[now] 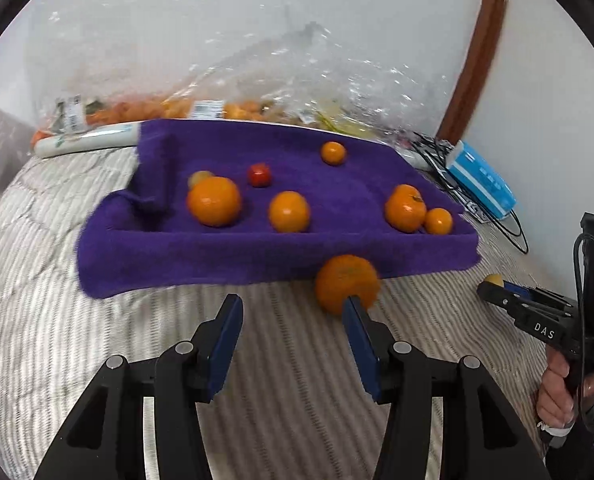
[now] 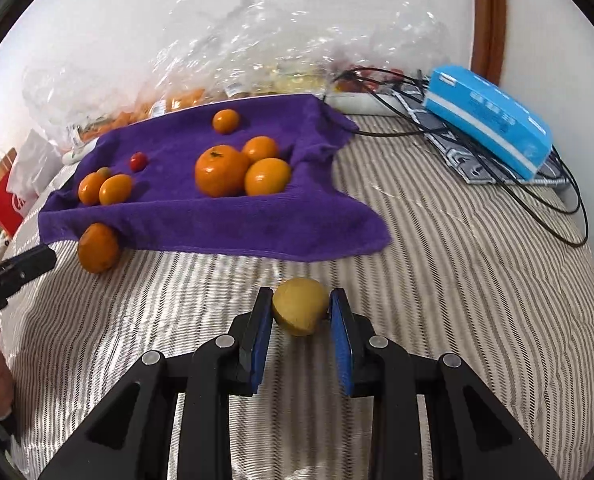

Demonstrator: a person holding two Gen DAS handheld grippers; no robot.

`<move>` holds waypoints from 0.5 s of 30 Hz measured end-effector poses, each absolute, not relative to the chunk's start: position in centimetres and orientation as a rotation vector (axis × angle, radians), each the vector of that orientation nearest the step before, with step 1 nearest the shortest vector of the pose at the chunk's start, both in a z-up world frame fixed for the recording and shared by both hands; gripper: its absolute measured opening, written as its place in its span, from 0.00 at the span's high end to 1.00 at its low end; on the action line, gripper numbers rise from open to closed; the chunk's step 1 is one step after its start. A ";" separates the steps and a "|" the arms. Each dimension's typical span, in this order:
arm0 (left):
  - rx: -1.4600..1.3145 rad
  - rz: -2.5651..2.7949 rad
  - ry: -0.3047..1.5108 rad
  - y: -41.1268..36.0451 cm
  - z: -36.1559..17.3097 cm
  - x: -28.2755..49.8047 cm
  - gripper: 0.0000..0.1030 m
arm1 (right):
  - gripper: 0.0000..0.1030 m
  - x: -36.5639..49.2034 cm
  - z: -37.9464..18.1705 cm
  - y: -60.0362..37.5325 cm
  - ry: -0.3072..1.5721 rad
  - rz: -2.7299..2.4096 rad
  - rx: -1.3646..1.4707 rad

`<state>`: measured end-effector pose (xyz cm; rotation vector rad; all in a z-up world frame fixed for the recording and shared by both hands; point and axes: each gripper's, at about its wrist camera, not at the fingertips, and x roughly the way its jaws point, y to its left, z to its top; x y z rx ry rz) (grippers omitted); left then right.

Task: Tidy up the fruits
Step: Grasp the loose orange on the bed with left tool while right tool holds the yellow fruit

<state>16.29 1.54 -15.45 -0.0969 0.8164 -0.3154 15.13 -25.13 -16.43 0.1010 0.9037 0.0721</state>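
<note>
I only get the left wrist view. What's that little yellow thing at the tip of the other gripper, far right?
Observer: A small yellow fruit, clamped between the blue pads of the right gripper.
Operator: Is it over the purple towel?
Observer: No, it is over the striped bedding, short of the purple towel.
Operator: Anything past the towel's left side?
Observer: A red paper bag stands there.

Oranges [image 2: 222, 170] on towel [image 2: 217, 224] (one [image 2: 98, 247] off)
</note>
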 end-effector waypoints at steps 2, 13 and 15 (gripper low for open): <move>-0.108 -0.340 0.830 0.7 -15.5 16.7 0.52 | 0.72 15.0 -16.4 -25.5 0.896 0.083 0.120; -0.095 -0.350 0.880 -3.0 -16.5 19.1 0.52 | 0.72 15.0 -16.3 -25.0 0.896 0.103 0.097; -0.095 -0.324 0.910 -3.2 -16.9 19.6 0.60 | 0.72 15.0 -16.3 -24.8 0.900 0.107 0.088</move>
